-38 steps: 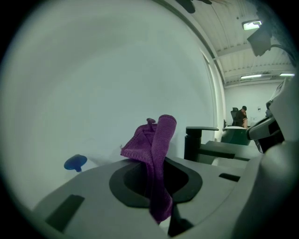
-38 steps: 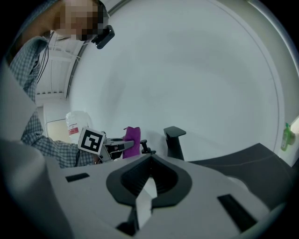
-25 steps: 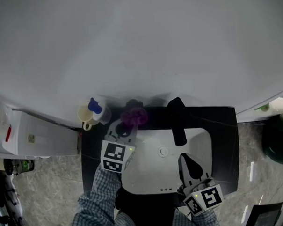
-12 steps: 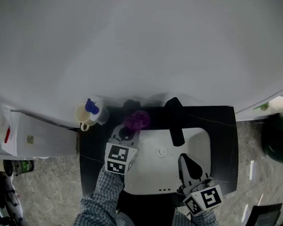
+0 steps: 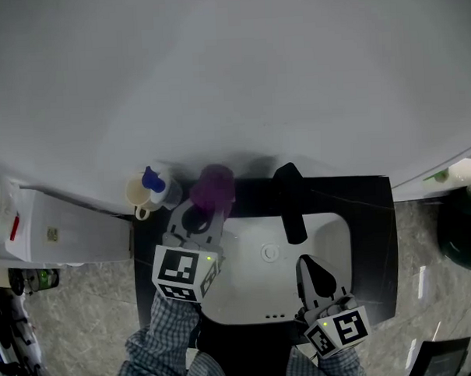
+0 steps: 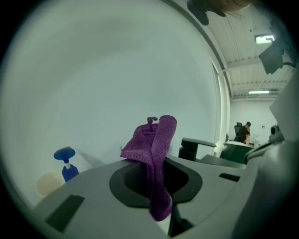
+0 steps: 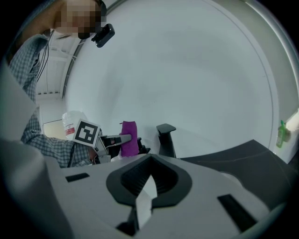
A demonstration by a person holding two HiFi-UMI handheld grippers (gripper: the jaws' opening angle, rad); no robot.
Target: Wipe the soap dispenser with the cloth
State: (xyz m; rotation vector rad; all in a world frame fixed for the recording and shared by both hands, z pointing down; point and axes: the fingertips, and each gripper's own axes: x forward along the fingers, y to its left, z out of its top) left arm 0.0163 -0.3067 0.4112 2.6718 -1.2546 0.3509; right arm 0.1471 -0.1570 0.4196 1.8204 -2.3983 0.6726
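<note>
Cloth: purple, coarse weave, folded into a bunch, small loop on top. It is pinched in the closed jaws of the left gripper and stands up above them at centre frame. The soap dispenser, with a blue pump, is at left, near the cloth but apart. The right gripper has its jaws together and empty over the white sink.

Left gripper, clamped on the purple cloth, draws back from its earlier position; the cloth now sits higher and closer to the soap dispenser.
</note>
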